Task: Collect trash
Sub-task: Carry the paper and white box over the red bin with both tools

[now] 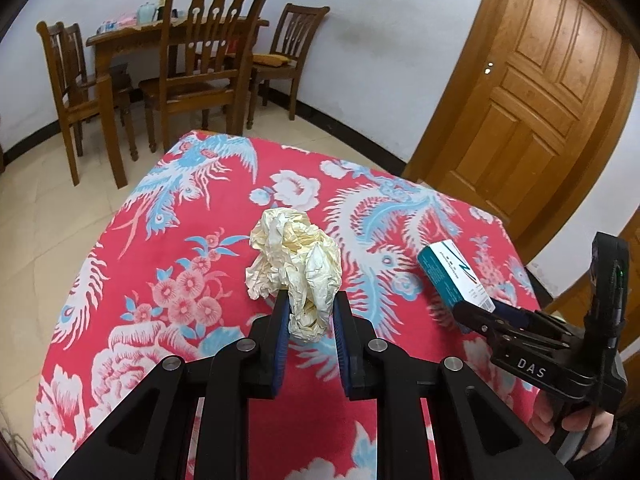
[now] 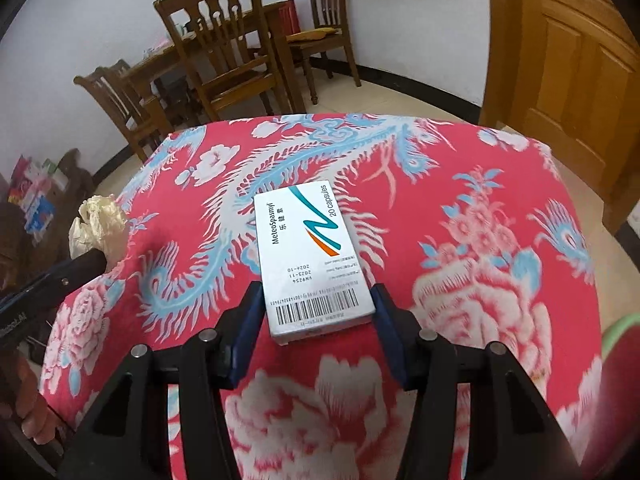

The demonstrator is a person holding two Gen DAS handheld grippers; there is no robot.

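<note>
A crumpled ball of cream paper (image 1: 296, 268) is pinched between the blue pads of my left gripper (image 1: 311, 305), which is shut on it just above the red flowered tablecloth (image 1: 168, 240). In the right wrist view the same paper (image 2: 100, 222) sticks out of the left gripper (image 2: 94, 259) at the left edge. A white and teal medicine box (image 2: 312, 256) lies lengthwise between the fingers of my right gripper (image 2: 316, 298), and both pads press its long sides. From the left wrist view the box (image 1: 452, 274) is tilted up in the right gripper (image 1: 480, 311).
The cloth-covered table (image 2: 480, 184) ends close ahead at its far edge. Beyond it stand wooden chairs (image 1: 208, 64) and a dining table (image 1: 120, 40). A wooden door (image 1: 532, 92) is at the right. A green-rimmed object (image 2: 624, 336) shows at the right edge, and boxes (image 2: 36, 200) lie far left.
</note>
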